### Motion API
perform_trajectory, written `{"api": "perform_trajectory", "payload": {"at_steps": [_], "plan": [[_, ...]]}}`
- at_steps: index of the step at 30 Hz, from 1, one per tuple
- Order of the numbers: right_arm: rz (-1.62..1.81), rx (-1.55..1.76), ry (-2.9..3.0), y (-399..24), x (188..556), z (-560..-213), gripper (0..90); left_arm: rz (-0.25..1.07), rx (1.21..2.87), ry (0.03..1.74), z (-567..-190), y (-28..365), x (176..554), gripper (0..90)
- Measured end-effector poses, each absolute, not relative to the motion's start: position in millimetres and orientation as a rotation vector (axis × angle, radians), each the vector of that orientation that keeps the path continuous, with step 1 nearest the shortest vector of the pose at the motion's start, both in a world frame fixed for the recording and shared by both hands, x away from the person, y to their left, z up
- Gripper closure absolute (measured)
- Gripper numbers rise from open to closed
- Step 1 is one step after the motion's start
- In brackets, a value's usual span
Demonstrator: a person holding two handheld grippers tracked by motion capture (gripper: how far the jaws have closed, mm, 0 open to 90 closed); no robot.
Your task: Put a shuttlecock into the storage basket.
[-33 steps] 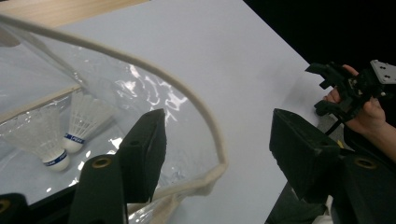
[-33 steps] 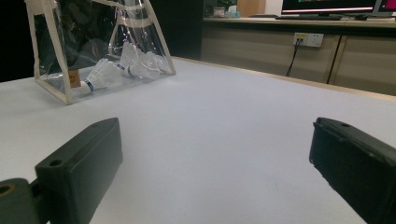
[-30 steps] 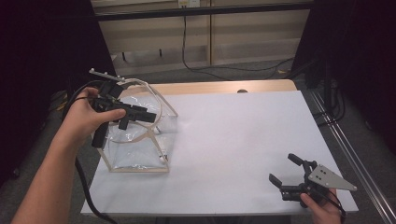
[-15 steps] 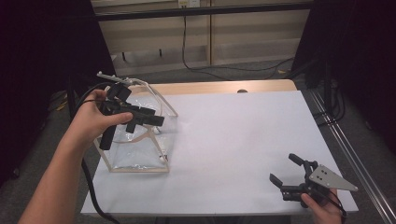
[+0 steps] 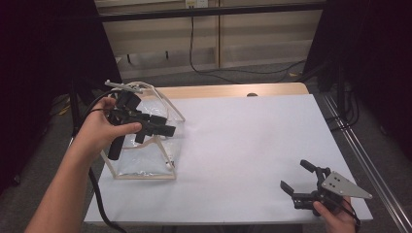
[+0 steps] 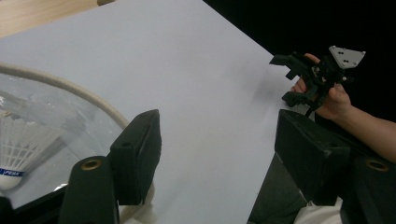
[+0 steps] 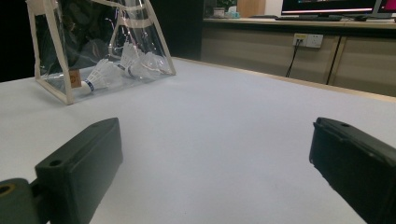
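Left gripper (image 5: pixel 160 127) hovers with empty jaws above a clear bag at the desk's left edge.

Its jaws stand well apart, gripping nothing, over the cream-trimmed clear bag (image 5: pixel 145 165) holding white shuttlecocks (image 7: pixel 100 74). The right gripper (image 5: pixel 296 189), low at the desk's near right corner, also shows wide, empty jaws. The white desk (image 5: pixel 252 141) faces a pale wall with trailing cables; darkness flanks both sides.

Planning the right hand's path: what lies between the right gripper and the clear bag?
Nothing: in the right gripper view, bare white table runs from the right gripper to the clear bag.
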State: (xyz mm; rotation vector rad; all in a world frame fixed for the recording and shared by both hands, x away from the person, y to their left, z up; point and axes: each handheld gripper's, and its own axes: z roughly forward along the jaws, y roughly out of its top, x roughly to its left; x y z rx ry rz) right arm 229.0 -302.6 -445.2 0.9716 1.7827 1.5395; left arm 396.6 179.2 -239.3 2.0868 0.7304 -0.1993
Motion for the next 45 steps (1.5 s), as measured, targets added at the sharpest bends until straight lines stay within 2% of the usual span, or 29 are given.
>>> {"api": "perform_trajectory", "payload": {"at_steps": [25,45], "plan": [[1.542,0.976,1.786,-302,229,-446,2.4,-0.206,2.089,0.619,-269,164,375,27.0],[1.542,0.974,1.788,-302,229,-446,2.4,-0.215,2.082,0.588,-285,160,366,26.8]]}}
